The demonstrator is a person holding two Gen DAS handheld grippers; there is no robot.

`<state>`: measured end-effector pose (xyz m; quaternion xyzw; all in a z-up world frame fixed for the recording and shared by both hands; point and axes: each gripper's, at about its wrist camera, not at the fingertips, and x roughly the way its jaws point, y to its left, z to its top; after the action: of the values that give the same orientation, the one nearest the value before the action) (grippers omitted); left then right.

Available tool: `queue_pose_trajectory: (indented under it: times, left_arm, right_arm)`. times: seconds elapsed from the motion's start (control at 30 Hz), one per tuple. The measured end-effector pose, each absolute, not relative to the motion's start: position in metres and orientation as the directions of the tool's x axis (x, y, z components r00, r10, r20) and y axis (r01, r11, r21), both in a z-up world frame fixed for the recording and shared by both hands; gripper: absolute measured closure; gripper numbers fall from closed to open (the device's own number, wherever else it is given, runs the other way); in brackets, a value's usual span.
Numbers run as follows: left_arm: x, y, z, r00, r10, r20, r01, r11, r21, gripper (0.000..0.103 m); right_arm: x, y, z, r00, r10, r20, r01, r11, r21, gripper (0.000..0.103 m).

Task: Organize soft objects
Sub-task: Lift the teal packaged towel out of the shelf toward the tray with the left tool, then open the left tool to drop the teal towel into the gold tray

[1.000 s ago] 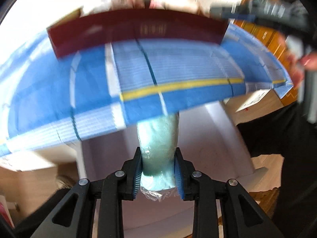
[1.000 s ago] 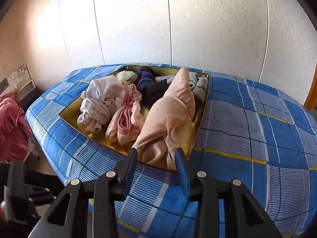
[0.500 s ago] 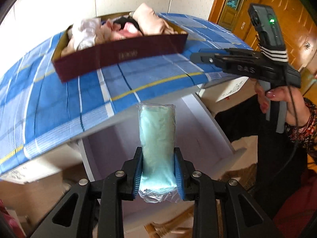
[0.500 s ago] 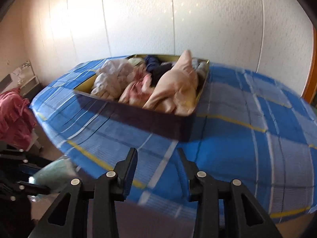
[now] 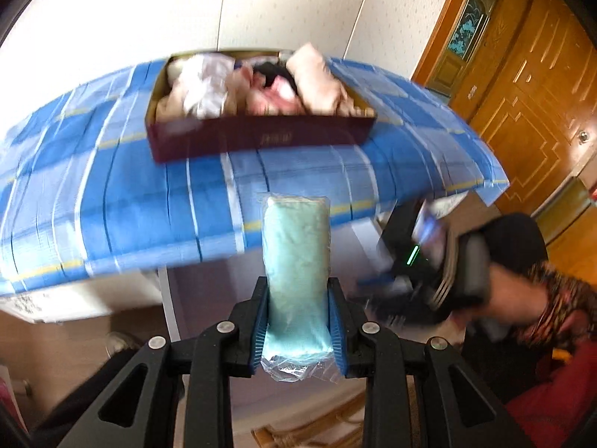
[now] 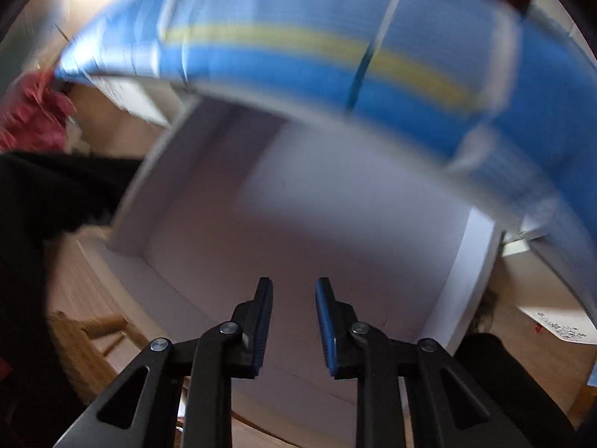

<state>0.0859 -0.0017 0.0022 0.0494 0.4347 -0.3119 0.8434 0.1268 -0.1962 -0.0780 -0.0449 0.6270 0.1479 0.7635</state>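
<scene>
Pale panelled wall at the back, brown wooden door (image 5: 522,86) to the right. Tabletop covered with a blue checked cloth (image 5: 112,194) with yellow and white lines.

Dark red box (image 5: 261,138) sits on the cloth towards the far side, open at the top. It is filled with a heap of clothes (image 5: 201,89) in white, pink, peach and black. Details are blurred.

Left gripper (image 5: 298,283): fingers (image 5: 261,317) clenched on a pale green folded cloth in a clear plastic wrapper (image 5: 296,246). The pack stands upright between the blue pads, with crumpled wrapper sticking out below them. It is held off the tabletop, in front of the near edge of the cloth and well short of the box.

Right gripper (image 6: 294,283): seen blurred from the left wrist view, low on the right, below the tabletop edge, held by a hand (image 5: 500,298) with a patterned sleeve. Its own view points down at a white panel (image 6: 335,205) beneath the overhanging cloth. The fingers have just been closing. They are now drawn in to a narrow gap, with nothing between them.

Red-pink fabric (image 6: 33,112) lies at the left edge of the right wrist view, blurred.
</scene>
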Motion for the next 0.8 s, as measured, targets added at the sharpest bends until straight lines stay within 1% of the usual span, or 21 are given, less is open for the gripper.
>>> queue_pose_trajectory:
  times: [0.13,0.23,0.3,0.4,0.57,0.67,0.8]
  left_arm:
    - [0.111,-0.025,0.03,0.47,-0.495,-0.731,0.573,0.801,-0.174,0.073]
    - [0.137,-0.046,0.05,0.505,-0.477,-0.719,0.564,0.813,-0.143,0.073]
    - [0.154,-0.058,0.06,0.509,-0.48,-0.715,0.553,0.818,-0.156,0.073]
    - [0.183,-0.077,0.07,0.519,-0.472,-0.713,0.531,0.831,-0.165,0.073]
    - [0.222,-0.101,0.071,0.539,-0.415,-0.733,0.487,0.864,-0.13,0.073]
    - [0.245,-0.109,0.063,0.533,-0.383,-0.754,0.459,0.88,-0.122,0.073]
    - [0.265,-0.112,0.049,0.547,-0.316,-0.775,0.414,0.907,-0.077,0.073]
  right_arm:
    - [0.127,-0.185,-0.102,0.114,0.158,-0.981,-0.292,0.949,0.119,0.083]
    - [0.129,-0.183,-0.113,0.087,0.156,-0.984,-0.28,0.952,0.126,0.083]
    - [0.131,-0.183,-0.118,0.077,0.143,-0.987,-0.279,0.953,0.116,0.083]
    - [0.132,-0.189,-0.122,0.059,0.169,-0.984,-0.249,0.957,0.15,0.083]
    - [0.134,-0.196,-0.122,0.06,0.18,-0.982,-0.225,0.961,0.163,0.083]
    - [0.135,-0.196,-0.125,0.053,0.178,-0.983,-0.227,0.96,0.162,0.083]
    - [0.137,-0.193,-0.131,0.048,0.155,-0.987,-0.226,0.964,0.141,0.083]
